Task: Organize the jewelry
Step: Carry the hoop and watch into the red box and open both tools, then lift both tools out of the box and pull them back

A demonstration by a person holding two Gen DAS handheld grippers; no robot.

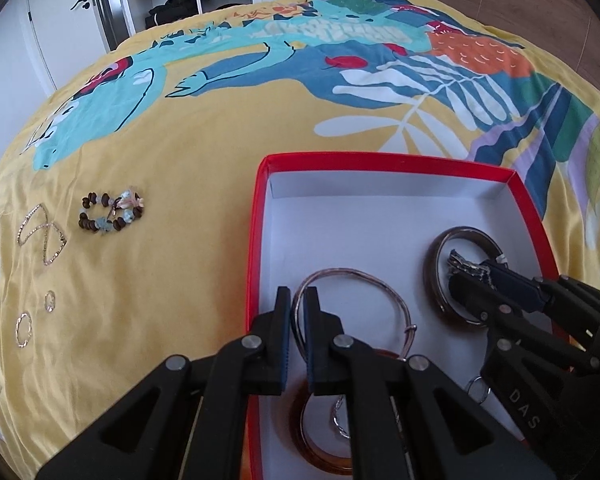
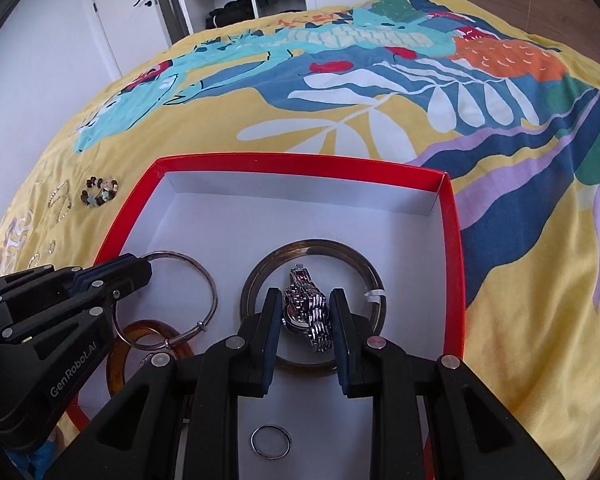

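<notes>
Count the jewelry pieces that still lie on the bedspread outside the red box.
4: a beaded bracelet, a thin chain, and two small rings, all left of the red box. Others may be hidden.

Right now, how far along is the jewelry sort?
Done: an amber bangle, a dark bangle and a small ring lie in the red box.
In hand: the left gripper pinches a thin wire bangle; the right gripper grips a metal watch, both low inside the box.
Left: a beaded bracelet, a chain and two small rings are on the bedspread.
</notes>
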